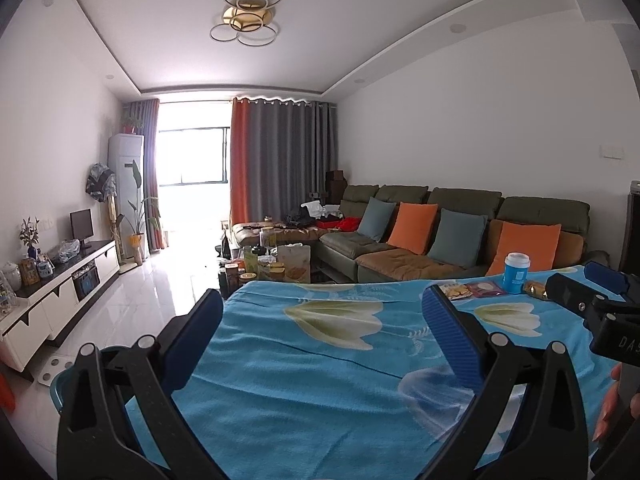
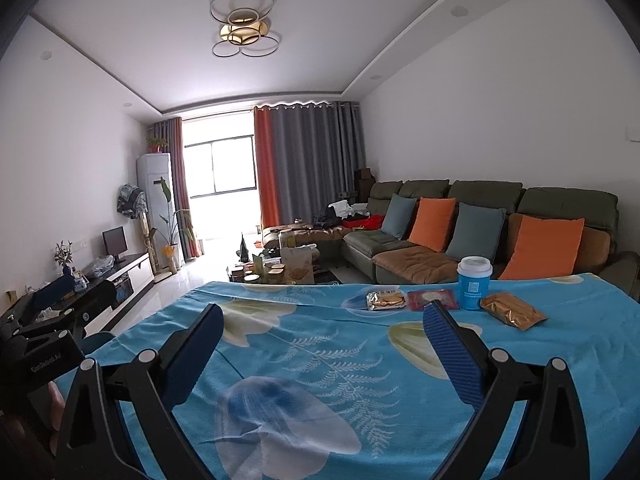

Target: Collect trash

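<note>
With both the left gripper point(image 1: 322, 316) and right gripper point(image 2: 322, 330) spread wide and empty above the table point(image 2: 304, 344), a cup point(image 2: 474, 282) and three wrappers point(image 2: 512, 311) lie along its far right edge, apparently awaiting pickup.

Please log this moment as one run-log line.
left claw: open, empty | right claw: open, empty | blue cup, gold packet, snack packet, red packet: on tablecloth

My left gripper point(image 1: 322, 316) fills the lower frame of its own view, jaws spread wide with nothing between them. My right gripper point(image 2: 322, 330) does likewise, also spread wide, and shows at the left view's right edge.
</note>
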The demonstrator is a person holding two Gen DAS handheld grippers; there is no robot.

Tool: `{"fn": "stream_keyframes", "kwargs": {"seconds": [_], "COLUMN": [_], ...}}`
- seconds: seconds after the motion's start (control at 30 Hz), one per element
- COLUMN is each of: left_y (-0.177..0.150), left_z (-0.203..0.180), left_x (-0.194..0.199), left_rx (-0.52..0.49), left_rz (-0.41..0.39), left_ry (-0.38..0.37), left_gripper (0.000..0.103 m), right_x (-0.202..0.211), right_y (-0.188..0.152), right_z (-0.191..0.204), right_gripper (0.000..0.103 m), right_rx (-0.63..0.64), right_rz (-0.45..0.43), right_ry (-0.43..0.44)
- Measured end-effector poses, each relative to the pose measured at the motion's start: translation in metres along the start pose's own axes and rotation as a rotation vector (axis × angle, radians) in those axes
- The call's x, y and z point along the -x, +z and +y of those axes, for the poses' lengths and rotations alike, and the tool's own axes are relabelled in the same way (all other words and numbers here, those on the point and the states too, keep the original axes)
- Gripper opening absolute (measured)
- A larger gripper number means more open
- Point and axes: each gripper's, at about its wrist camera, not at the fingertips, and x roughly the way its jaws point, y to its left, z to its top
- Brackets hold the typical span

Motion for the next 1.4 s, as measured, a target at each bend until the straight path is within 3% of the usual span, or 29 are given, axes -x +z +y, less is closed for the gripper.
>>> {"fn": "stream_keyframes", "kwargs": {"seconds": [1.4], "left_y": [-0.0014], "left_z": [-0.0049], "left_x": [0.0066], "left_rx": [-0.002], "left_rz": [-0.007], "left_ry": [0.014], "left_gripper": [0.098], "right_x": [0.0053], "right_y": [0.0016], "right_z": [-0.0026], "right_gripper": [0.096], "right_rx": [0.001], "right_rz": [-0.008], "right_ry": [-0.012]}}
